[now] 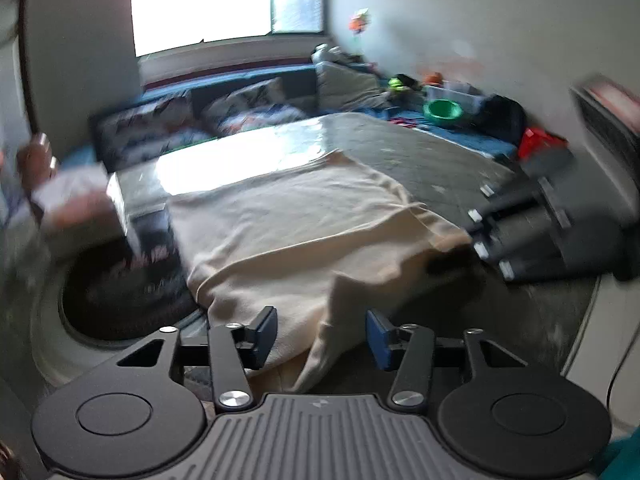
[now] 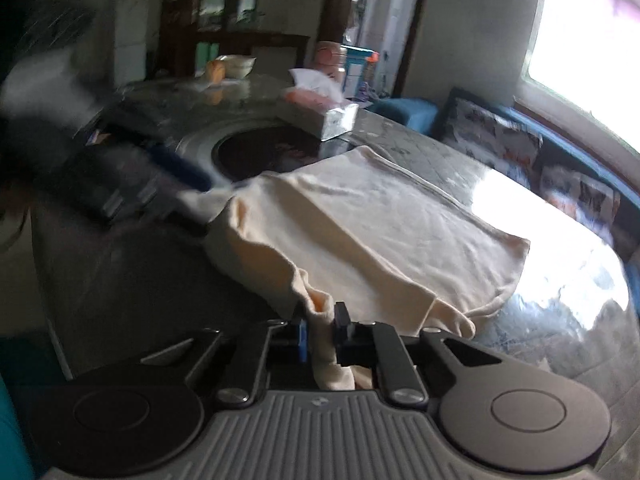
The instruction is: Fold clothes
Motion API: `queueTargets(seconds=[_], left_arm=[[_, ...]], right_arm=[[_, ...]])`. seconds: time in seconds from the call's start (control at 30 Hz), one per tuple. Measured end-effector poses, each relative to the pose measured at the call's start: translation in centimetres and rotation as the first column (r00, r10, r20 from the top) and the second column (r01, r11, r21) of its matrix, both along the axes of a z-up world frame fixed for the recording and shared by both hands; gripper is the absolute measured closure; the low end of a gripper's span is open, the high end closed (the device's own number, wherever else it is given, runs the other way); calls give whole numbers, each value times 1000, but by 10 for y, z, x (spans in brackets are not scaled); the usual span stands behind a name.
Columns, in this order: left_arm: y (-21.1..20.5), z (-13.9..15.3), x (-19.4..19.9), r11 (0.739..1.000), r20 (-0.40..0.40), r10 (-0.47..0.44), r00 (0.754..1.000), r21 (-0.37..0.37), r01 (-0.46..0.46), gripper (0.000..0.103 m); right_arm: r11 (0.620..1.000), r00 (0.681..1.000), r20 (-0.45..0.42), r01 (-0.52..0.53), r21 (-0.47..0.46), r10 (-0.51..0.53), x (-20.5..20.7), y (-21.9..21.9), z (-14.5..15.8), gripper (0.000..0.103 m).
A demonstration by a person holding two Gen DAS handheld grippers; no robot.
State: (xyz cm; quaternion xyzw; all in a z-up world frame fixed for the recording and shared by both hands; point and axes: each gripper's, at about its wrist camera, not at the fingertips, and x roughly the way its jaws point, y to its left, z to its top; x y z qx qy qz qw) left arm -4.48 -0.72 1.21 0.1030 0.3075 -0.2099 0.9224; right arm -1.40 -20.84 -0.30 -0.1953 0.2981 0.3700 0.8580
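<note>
Cream garment (image 2: 360, 220) lies spread on the glossy table (image 2: 552, 320), folded roughly in half, wrinkled, 1 edge hanging toward the near table edge.

Right gripper (image 2: 320, 330): jaws clenched on a bunched corner of the garment; cloth runs down between the 2 pads and out behind them. From the left wrist view the right gripper (image 1: 486, 236) sits at the cloth's right corner, blurred.

Left gripper (image 1: 322, 332): jaws stand apart, released. A fold of the garment (image 1: 304, 232) lies between and below the 2 pads, neither pad pressing it. From the right wrist view the left gripper (image 2: 192, 184) is a dark blur at the cloth's far left corner; blue pad visible, contact with the cloth unclear there.

Dark round inset (image 2: 260, 150) in the table, just beyond the garment. Tissue box (image 2: 328, 114) stands near the inset's far rim. Bowl (image 2: 236, 66) farther back on the table. Blue bench with patterned cushions (image 1: 256, 108) runs under a bright window (image 1: 204, 0). Green bowl (image 1: 442, 110) among clutter beyond the table.
</note>
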Motion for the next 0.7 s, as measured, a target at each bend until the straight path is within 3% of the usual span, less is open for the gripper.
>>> queueTargets(seconds=[0.17, 0.3, 0.4, 0.5, 0.53, 0.6, 0.7], left_arm=[[-13, -13, 7, 995, 34, -26, 999, 98, 22, 50], [-20, -26, 11, 981, 74, -72, 995, 188, 57, 76], [-16, -29, 13, 983, 57, -77, 995, 173, 66, 86], [-10, -26, 16, 989, 46, -69, 997, 137, 62, 89], [-9, -25, 18, 990, 40, -66, 997, 126, 60, 89], [-7, -23, 21, 992, 35, -60, 998, 113, 56, 90], [-7, -22, 23, 993, 32, -57, 998, 108, 53, 90]], right_arm=[[997, 998, -47, 40, 65, -37, 19, -1, 9, 94], [997, 997, -60, 42, 68, -38, 21, -1, 7, 94], [998, 998, -65, 24, 54, -21, 14, 0, 1, 93], [999, 999, -44, 9, 32, -7, 4, 0, -8, 87], [1000, 1000, -30, -6, 20, 7, 0, 1, -12, 84], [999, 1000, 17, -26, -23, 26, -8, 3, -19, 69], [996, 993, 104, -46, -82, 54, -20, 6, -29, 69]])
